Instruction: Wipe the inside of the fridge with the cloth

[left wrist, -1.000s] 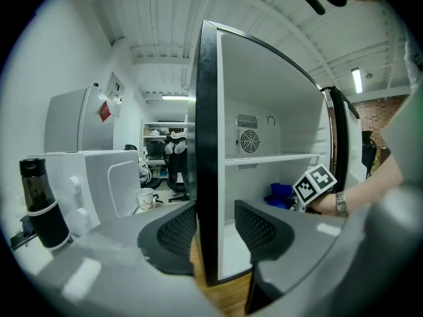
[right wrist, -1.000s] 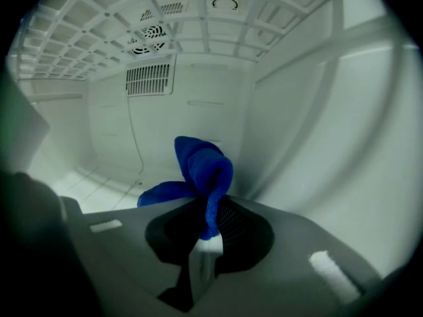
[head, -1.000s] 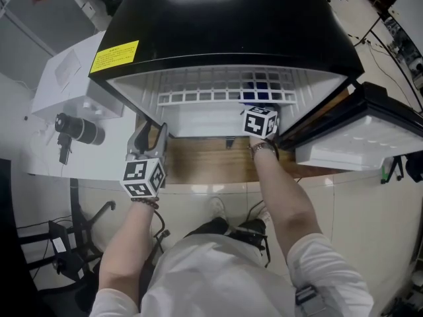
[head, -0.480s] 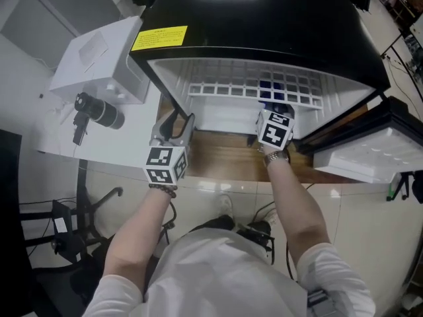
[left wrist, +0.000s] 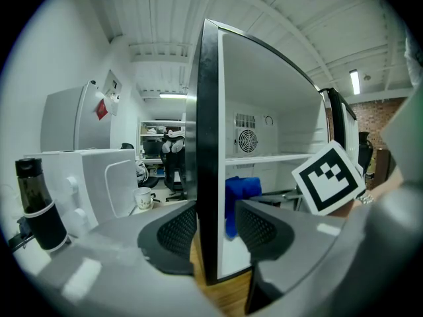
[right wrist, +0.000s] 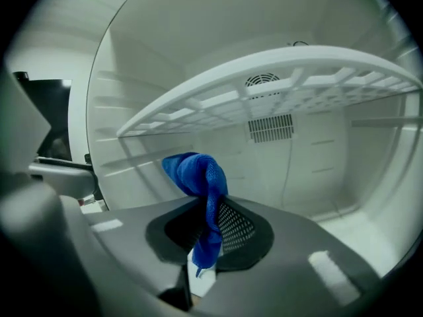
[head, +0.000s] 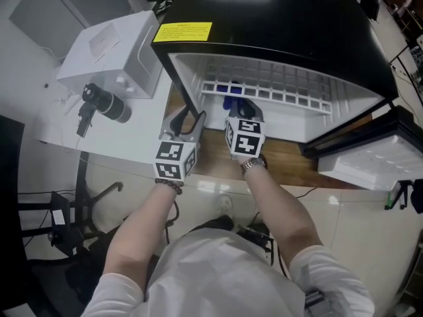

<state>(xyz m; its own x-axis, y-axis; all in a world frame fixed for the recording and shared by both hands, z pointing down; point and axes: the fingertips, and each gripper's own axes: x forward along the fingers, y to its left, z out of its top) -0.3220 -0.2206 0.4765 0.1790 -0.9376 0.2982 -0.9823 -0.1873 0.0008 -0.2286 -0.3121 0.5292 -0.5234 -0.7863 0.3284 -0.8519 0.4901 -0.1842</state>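
Pinching the cloth (right wrist: 198, 170) tight in my right gripper (right wrist: 210, 226) so its loose end stands proud for rubbing, I hold it under the shelf (right wrist: 277, 91) inside the fridge (head: 277, 18), while my left gripper (head: 187, 123) straddles the side wall (left wrist: 208, 144), fingers apart, probably to brace it

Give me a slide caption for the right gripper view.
Right gripper clamps a blue cloth inside the white fridge, below its shelf.
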